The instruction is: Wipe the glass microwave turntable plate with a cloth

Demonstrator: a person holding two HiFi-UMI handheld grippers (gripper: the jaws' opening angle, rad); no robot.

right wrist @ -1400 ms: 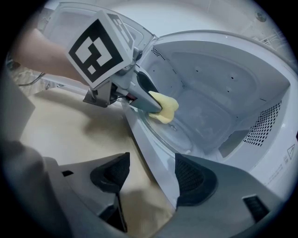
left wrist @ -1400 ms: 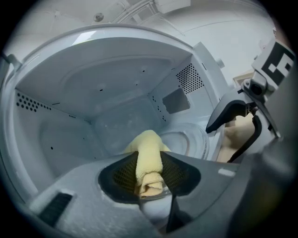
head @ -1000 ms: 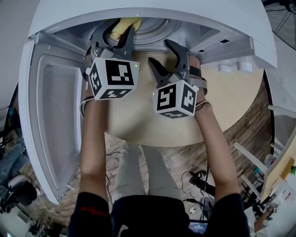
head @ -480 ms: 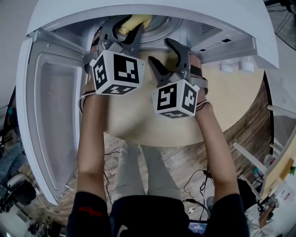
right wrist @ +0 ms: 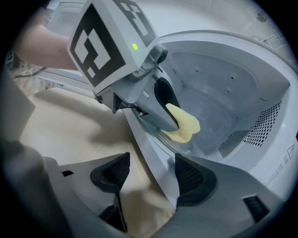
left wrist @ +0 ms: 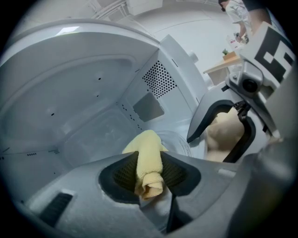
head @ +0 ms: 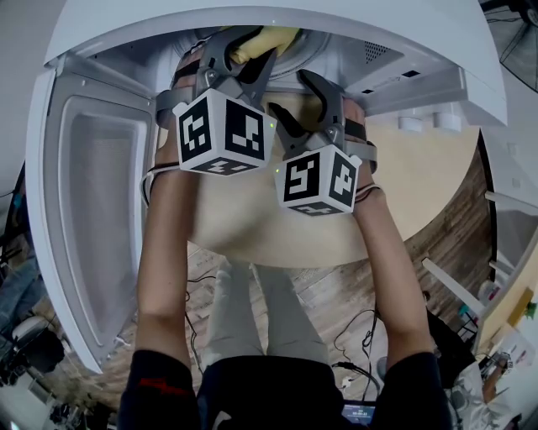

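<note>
My left gripper (head: 244, 52) is shut on a rolled yellow cloth (left wrist: 149, 160), whose free end (right wrist: 184, 124) rests on the glass turntable plate (right wrist: 205, 132) inside the white microwave (head: 277, 17). The cloth (head: 265, 40) shows at the microwave's mouth in the head view. The plate (left wrist: 179, 139) is partly hidden behind the cloth and jaws. My right gripper (head: 303, 101) stands open just outside the microwave's front edge, to the right of the left gripper, with nothing between its fingers (right wrist: 193, 179). It also shows open in the left gripper view (left wrist: 223, 125).
The microwave door (head: 92, 210) hangs open at the left. The microwave stands on a round beige table (head: 420, 168). Cavity walls with a perforated vent (left wrist: 159, 79) close in around the plate. Cables and wooden floor (head: 336, 294) lie below.
My left gripper with the cloth has moved to the right and a little deeper into the microwave. The right gripper has held still.
</note>
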